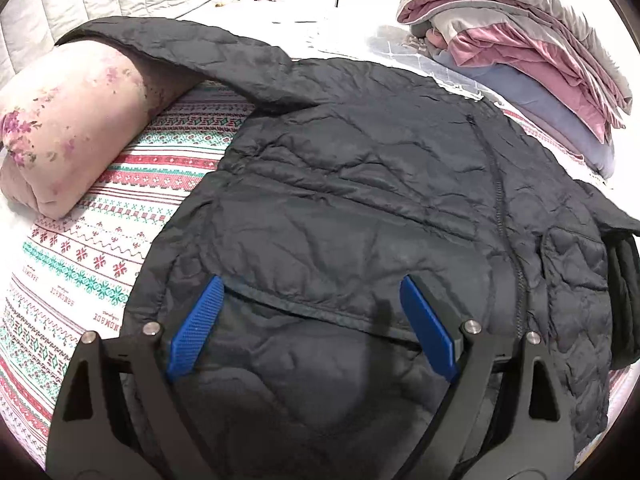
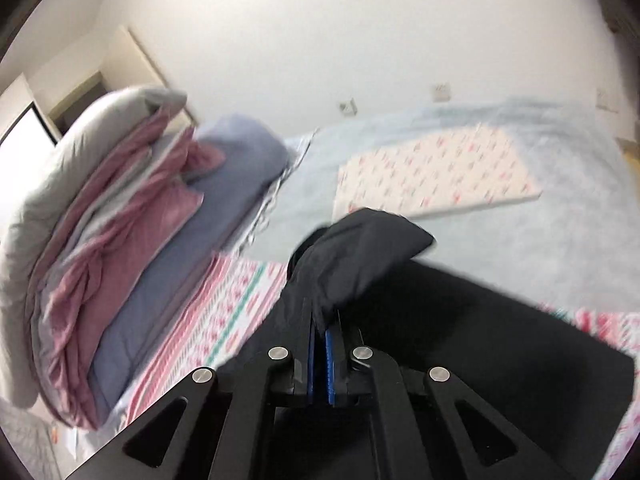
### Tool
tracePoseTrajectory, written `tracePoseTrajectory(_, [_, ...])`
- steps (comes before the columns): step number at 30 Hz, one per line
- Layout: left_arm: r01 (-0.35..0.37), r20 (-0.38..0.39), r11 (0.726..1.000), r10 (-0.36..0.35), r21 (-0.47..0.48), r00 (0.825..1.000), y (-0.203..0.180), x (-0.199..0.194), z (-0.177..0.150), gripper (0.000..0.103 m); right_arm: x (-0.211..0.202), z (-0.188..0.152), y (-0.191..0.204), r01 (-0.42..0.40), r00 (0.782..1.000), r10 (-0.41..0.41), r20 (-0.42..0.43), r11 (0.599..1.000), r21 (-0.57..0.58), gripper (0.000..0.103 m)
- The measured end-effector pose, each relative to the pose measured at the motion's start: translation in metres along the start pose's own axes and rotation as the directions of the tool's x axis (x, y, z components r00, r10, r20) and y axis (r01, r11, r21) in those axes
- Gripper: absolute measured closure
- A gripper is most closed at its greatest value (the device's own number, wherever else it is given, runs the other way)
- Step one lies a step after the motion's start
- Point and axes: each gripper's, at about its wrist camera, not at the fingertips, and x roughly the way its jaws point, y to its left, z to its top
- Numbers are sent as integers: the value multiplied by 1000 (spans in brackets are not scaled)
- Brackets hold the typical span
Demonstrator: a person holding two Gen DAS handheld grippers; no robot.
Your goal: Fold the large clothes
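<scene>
One black quilted jacket [image 1: 360, 208] lies spread on the bed, front up, zipper closed, over a patterned blanket [image 1: 80, 248] of red and green bands. In the left wrist view the left gripper [image 1: 312, 320] hovers over the lower front panel with its two blue pads [image 1: 196, 328] wide apart, holding nothing. One sleeve [image 1: 172, 52] reaches toward the far left corner of the bed and rests on one floral pink bolster [image 1: 68, 128]. One pile of folded bedding [image 1: 520, 40] sits at the far right edge.

In the right wrist view, which is blurred, the right gripper [image 2: 320, 340] is closed tight on a bunch of the black jacket cloth [image 2: 352, 264], probably the other sleeve or side edge; I cannot tell which. The cloth stands up from the bed. I count also one flat printed pad [image 2: 432, 172] further on the pale sheet, and the same bedding pile [image 2: 120, 240] at the left.

To do this step well, I think the right gripper should carry its cloth across the chest toward the zipper line, low and slowly, while the left gripper presses or pins the panel so the body does not slide. The puffy fabric may spring back, so smoothing after is wise.
</scene>
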Motion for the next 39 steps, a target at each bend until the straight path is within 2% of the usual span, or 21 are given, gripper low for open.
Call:
tracePoseTrajectory(3, [5,-12,1000,-6,-7,1000,4,4,1,13,-7,-4,15,4,1000,-2,22,997,-83,100])
tracePoseTrajectory(7, [11,-4,1000,-11,-23,1000,10,-1,4,13,-38,-25,56,-83,991,106,87,968,-238,100])
tracePoseTrajectory(10, [24,4,999,-24,-45,1000,20,-5,9,13,-71,-51,110,-158,967,217,130,919,-362,100])
tracePoseTrajectory(13, [14,13,997,-13,-70,1000,29,-6,13,13,-96,-77,161,-269,935,340,101,865,-424,100])
tracePoseTrajectory(14, [11,10,997,-10,-78,1000,32,-5,14,13,-109,-96,188,-318,917,392,72,828,-461,100])
tracePoseTrajectory(17, [6,-10,994,-8,-114,1000,44,-2,17,13,-133,-156,246,-417,876,483,-22,732,-540,100])
tracePoseTrajectory(20, [3,-10,989,-5,-149,1000,57,-2,20,13,-144,-225,287,-496,840,525,-136,643,-584,99])
tracePoseTrajectory(21, [4,-13,987,-6,-161,1000,62,-1,21,13,-144,-261,303,-515,832,523,-186,604,-608,99])
tracePoseTrajectory(22, [9,-20,984,-13,-177,1000,66,-1,21,13,-144,-280,310,-514,834,512,-205,586,-627,99])
tracePoseTrajectory(25, [27,-33,978,-34,-207,999,75,1,20,13,-127,-376,333,-490,860,413,-300,501,-714,98])
tracePoseTrajectory(27, [26,-36,977,-34,-213,999,78,1,21,13,-111,-424,333,-490,869,336,-364,477,-729,97])
tracePoseTrajectory(28, [27,-38,976,-36,-216,999,79,2,21,13,-98,-448,329,-492,871,281,-403,475,-730,96])
tracePoseTrajectory(29, [31,-39,975,-40,-219,998,79,1,21,13,-88,-461,326,-457,888,231,-397,538,-708,96])
tracePoseTrajectory(31, [52,-41,973,-63,-227,997,80,0,22,13,-66,-487,315,-468,873,155,-463,539,-701,95])
tracePoseTrajectory(34, [72,-37,972,-82,-225,996,79,-1,23,13,-63,-490,304,-482,867,177,-466,534,-695,94])
tracePoseTrajectory(37, [78,-35,972,-88,-221,996,77,0,24,13,-63,-480,300,-536,823,180,-539,561,-631,91])
tracePoseTrajectory(39, [78,-33,972,-88,-224,996,77,1,24,13,-65,-474,302,-564,793,170,-585,568,-599,85])
